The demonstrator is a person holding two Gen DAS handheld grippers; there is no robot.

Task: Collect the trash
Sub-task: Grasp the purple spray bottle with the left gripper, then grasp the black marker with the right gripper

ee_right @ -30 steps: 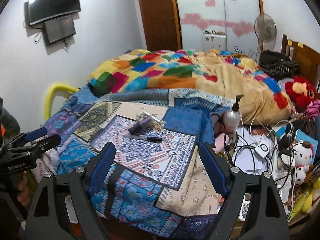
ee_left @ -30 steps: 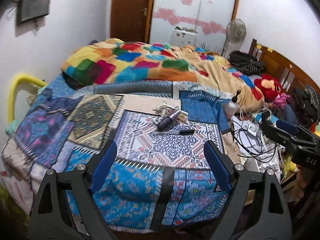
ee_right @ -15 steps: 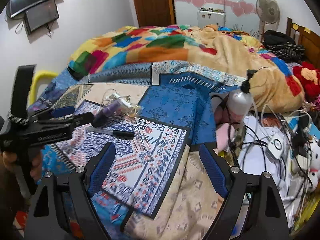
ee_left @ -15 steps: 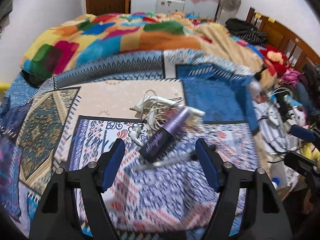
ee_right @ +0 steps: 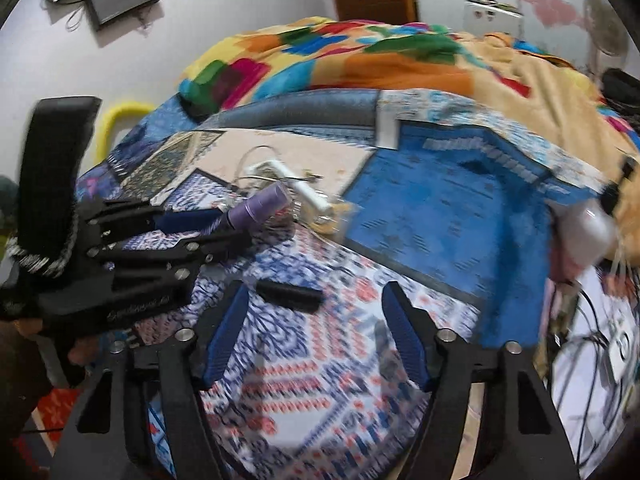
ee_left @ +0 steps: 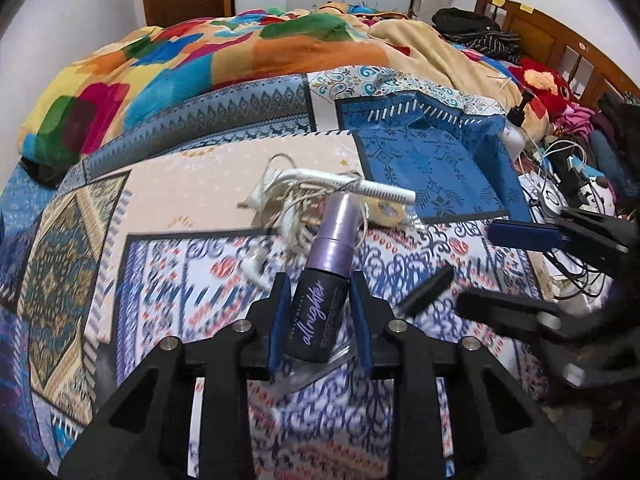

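Note:
A purple and black spray bottle (ee_left: 320, 296) lies on the patterned bedspread, and my left gripper (ee_left: 319, 286) is shut on its dark lower half. It also shows in the right wrist view (ee_right: 256, 210) between the left gripper's fingers. A black pen (ee_right: 289, 295) lies just ahead of my right gripper (ee_right: 314, 300), which is open and empty above the bedspread. In the left wrist view the pen (ee_left: 428, 291) lies to the right of the bottle. A tangle of white cables with a white wand (ee_left: 320, 188) and a tape roll (ee_left: 386, 212) lies behind the bottle.
A colourful quilt (ee_left: 224, 52) is heaped at the far side of the bed. A pump bottle (ee_left: 516, 128), chargers and cables (ee_left: 560, 168) and soft toys crowd the right side by the wooden headboard (ee_left: 560, 52). A yellow rail (ee_right: 120, 116) stands at the left wall.
My left gripper has moved in over the bed and closed on the purple bottle. My right gripper has moved forward and down toward the black pen, still open.

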